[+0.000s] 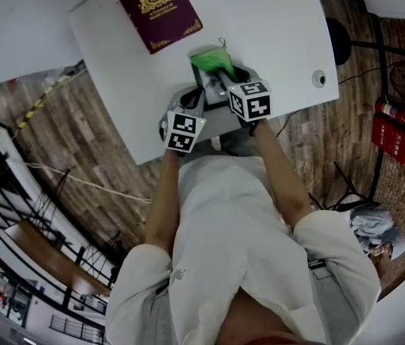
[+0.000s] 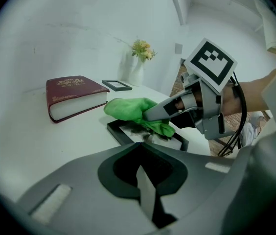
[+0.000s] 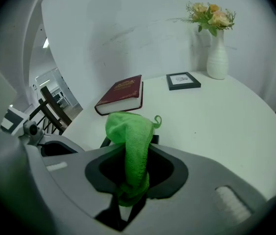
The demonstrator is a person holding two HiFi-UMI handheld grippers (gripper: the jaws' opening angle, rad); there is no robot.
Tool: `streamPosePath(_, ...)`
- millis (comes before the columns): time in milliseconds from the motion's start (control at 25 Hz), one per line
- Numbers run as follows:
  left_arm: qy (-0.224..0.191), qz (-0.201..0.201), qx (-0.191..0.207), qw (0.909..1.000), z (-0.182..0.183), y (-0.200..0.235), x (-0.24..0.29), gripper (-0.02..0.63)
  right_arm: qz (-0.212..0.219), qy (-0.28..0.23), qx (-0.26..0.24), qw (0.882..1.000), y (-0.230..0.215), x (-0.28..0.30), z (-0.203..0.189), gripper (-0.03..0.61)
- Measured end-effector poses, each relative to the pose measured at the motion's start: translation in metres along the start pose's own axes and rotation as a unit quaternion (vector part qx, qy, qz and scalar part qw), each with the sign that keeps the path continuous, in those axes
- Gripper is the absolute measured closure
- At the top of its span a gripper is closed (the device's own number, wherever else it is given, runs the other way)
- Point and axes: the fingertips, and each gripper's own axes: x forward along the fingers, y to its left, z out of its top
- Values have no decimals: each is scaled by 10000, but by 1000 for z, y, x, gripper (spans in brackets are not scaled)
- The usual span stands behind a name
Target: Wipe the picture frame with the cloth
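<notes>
Mid-wipe, judging by contact: frame flat near the surface's near edge, with cloth pressed on its far part, clamped in right tool. Left tool closed, seemingly empty, tips at frame's near side; touching or not, hard to tell. Next, likely: sweep across bare glass, steadying frame. In head view, mostly hidden beneath cloth and tools.

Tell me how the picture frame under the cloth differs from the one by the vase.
The near frame is partly covered by the green cloth, which the right gripper clamps; the far frame lies bare. The near frame lies toward the front of the white table; the far frame lies toward its back, by the vase. Both are black-rimmed and lie flat.
</notes>
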Motion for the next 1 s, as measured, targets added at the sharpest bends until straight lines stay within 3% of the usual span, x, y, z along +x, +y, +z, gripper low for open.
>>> streamPosePath(320,8,6,-12,10000,0,1,1,594,-151,-138,120,9997,-17,-13,3,485)
streamPosePath(640,-6,-114,23,9999,-1,0,0,594,-858,-134,402,9954,-63,-44,-8,486)
streamPosePath(840,63,-141,119,9998,-2,-1,-3,594,-824,-296,422,9953,-51,-64,-7,486)
streamPosePath(1000,87,-204,149,9996,-4,-3,-4,594,-547,-356,322,9974,-22,-68,-3,486)
